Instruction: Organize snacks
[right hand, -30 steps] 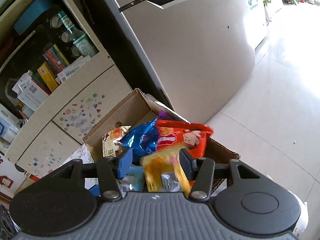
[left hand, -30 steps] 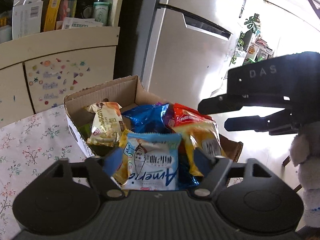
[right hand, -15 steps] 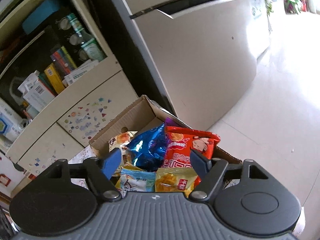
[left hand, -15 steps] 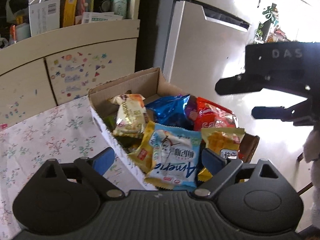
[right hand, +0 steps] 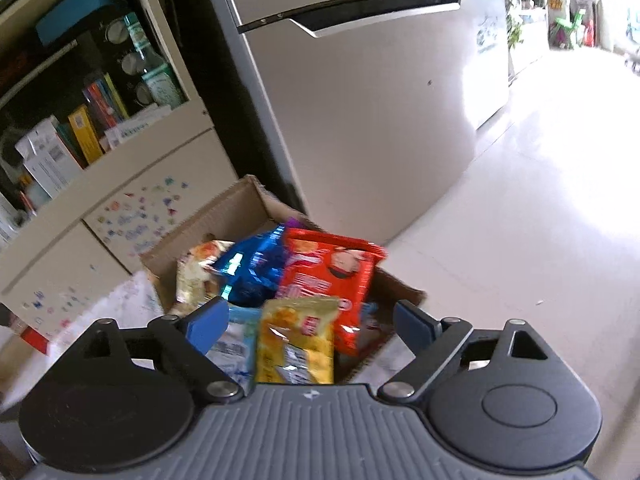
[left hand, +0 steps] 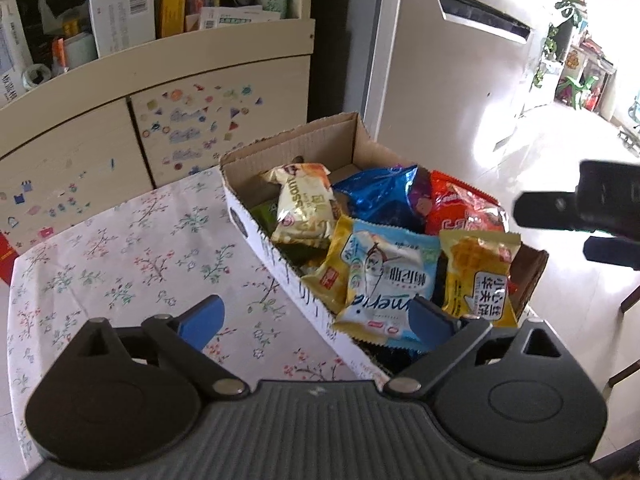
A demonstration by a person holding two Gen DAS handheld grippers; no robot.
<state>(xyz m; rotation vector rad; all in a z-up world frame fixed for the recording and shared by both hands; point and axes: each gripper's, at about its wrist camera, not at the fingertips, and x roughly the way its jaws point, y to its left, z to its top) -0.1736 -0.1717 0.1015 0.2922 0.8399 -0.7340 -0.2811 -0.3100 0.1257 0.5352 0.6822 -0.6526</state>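
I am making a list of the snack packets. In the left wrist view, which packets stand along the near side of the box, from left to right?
Yellow-gold packet → light blue packet → yellow waffle packet, all in the cardboard box.

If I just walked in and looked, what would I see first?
You'd spot the cardboard box at the table's edge, stuffed with shiny snack bags: a red bag and a blue bag at the back, a yellow bag in front. Behind it stands a big pale fridge, and the flowery tablecloth spreads to the left.
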